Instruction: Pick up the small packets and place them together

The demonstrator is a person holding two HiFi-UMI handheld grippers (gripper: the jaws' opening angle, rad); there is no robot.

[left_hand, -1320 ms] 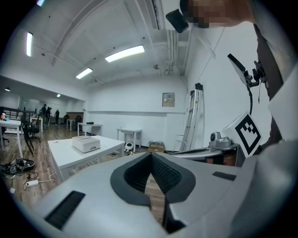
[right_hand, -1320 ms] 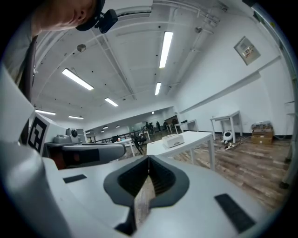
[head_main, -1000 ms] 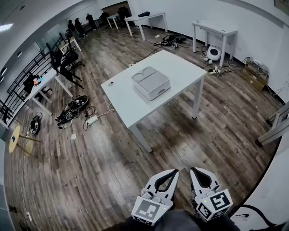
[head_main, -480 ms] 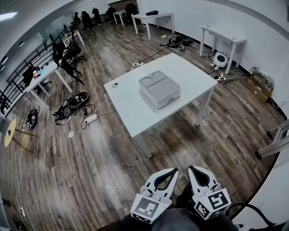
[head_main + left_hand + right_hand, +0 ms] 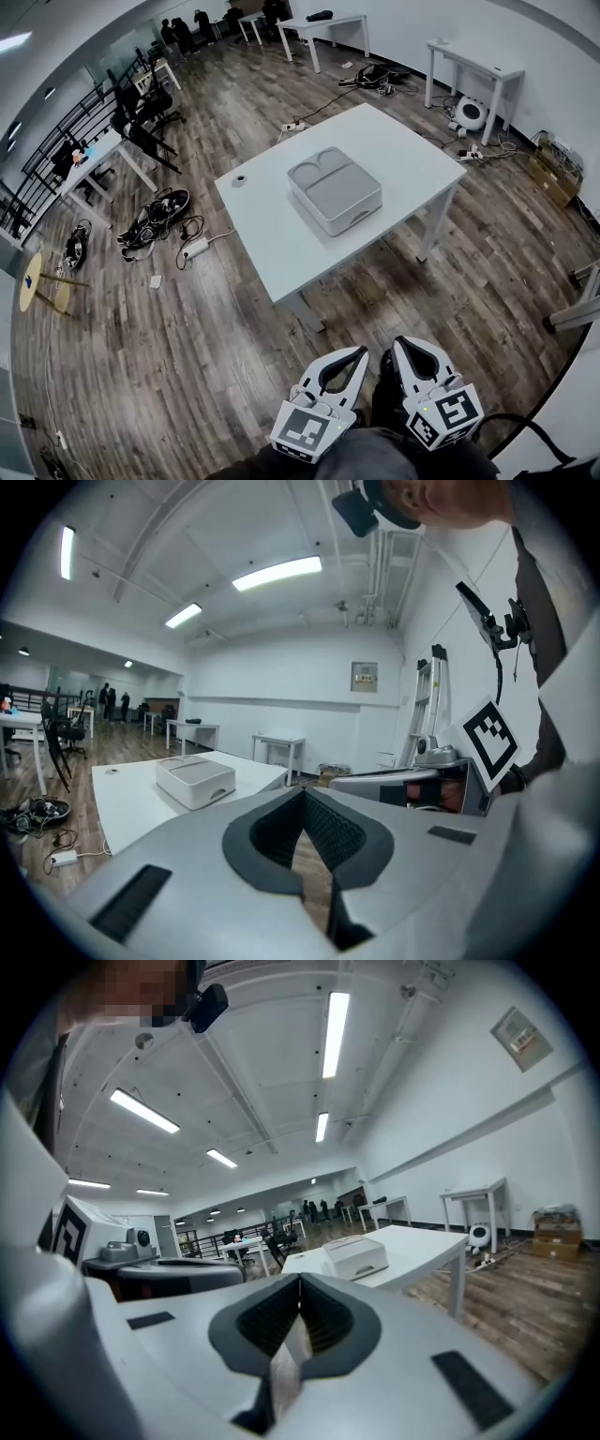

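In a wide room with a wood floor, a person is standing well apart from a white table, the one piece of furniture that matters to the job. A grey lidded box is sitting near the middle of the tabletop, with a small round thing lying near the table's far-left edge, apart from the box. A tangle of cables is lying on the floor to the left. The left gripper and the right gripper are hanging side by side low in the head view, pointing toward the table. Each one's jaws are pressed fully together with nothing between them. No small packets are showing in any view; they may be lying inside the box, though that cannot be told from here. The task appears to be at its very start, with the approach in hand. The next move is calling for closing in on the table, finding the packets and parting a pair of jaws over the first one.
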